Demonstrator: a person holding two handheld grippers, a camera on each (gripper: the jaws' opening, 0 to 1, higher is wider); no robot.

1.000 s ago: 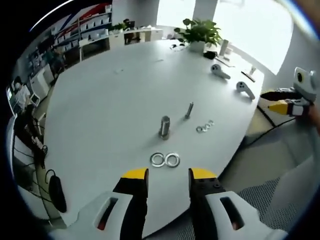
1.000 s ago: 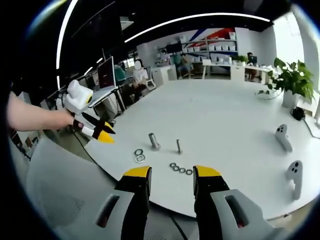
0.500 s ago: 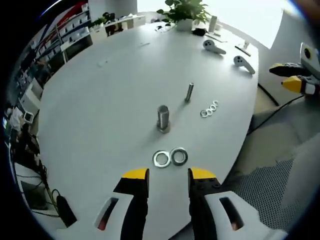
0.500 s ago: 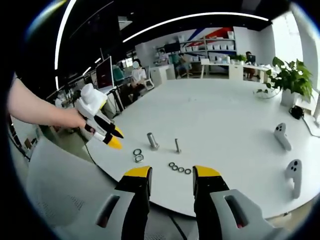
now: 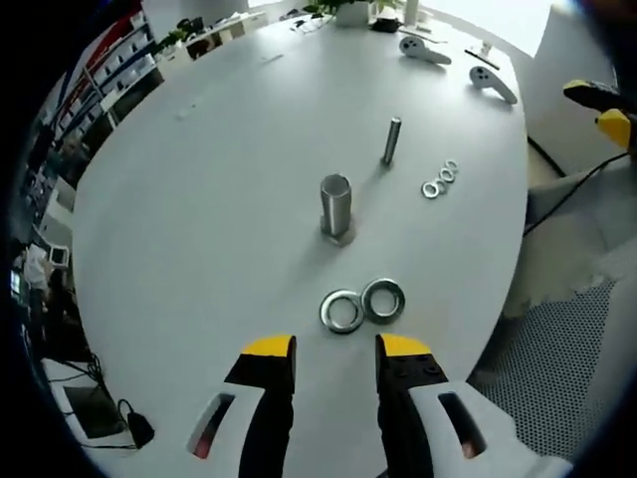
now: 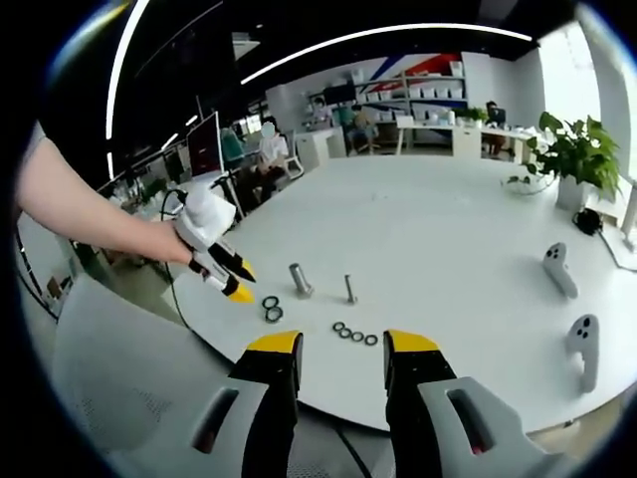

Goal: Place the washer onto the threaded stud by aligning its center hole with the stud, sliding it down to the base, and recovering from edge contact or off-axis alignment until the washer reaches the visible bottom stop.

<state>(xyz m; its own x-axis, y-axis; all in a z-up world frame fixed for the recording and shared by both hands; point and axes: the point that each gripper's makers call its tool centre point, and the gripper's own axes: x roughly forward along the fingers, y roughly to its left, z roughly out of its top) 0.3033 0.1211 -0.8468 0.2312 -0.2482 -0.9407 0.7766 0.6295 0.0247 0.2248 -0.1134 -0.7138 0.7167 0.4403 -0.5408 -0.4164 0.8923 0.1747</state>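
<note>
Two large steel washers (image 5: 362, 306) lie side by side on the white table (image 5: 199, 199), just ahead of my left gripper (image 5: 336, 348), which is open and holds nothing. Beyond them stands a thick upright stud (image 5: 335, 205), then a thin threaded stud (image 5: 391, 140) and a row of small washers (image 5: 439, 180). In the right gripper view my right gripper (image 6: 342, 344) is open and empty, off the table's near edge. There the left gripper (image 6: 242, 283), held by a hand, hovers beside the large washers (image 6: 270, 309), thick stud (image 6: 299, 280) and thin stud (image 6: 349, 289).
Two white controllers (image 5: 426, 50) (image 5: 493, 84) lie at the far end of the table, and a potted plant (image 6: 567, 149) stands beyond them. A mesh chair (image 6: 109, 378) sits below the table edge. The right gripper (image 5: 600, 108) shows at the right edge of the left gripper view.
My left gripper has come forward and down over the table, close to the two large washers. The right gripper has barely moved. The parts on the table lie as before.
</note>
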